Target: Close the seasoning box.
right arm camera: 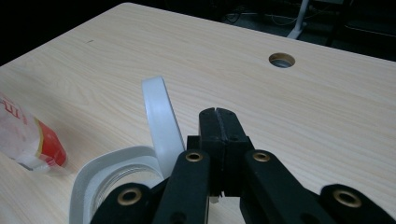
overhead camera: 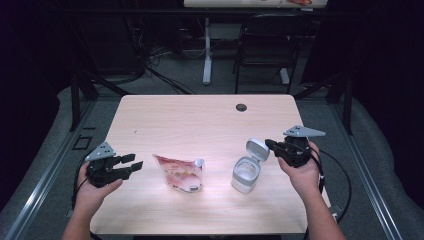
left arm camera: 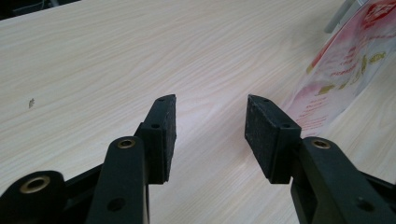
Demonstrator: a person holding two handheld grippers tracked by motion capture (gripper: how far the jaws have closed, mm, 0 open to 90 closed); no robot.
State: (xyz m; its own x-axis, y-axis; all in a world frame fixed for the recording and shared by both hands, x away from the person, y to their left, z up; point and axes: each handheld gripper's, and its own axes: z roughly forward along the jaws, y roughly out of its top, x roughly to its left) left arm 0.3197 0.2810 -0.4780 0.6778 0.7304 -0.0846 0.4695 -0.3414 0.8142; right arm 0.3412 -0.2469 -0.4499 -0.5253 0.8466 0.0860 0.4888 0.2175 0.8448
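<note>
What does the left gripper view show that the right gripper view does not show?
The left gripper view has the left gripper with open jaws and nothing between them. The right gripper view has the right gripper shut beside the raised lid of the white container, plus the table's cable hole. Both share the wooden table and the red-printed pouch.

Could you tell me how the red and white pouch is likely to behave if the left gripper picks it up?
The pouch looks like thin glossy plastic, so it would probably flex, sag and perhaps slip. It lies flat, so rolling seems unlikely. The open left gripper might crumple it.
</note>
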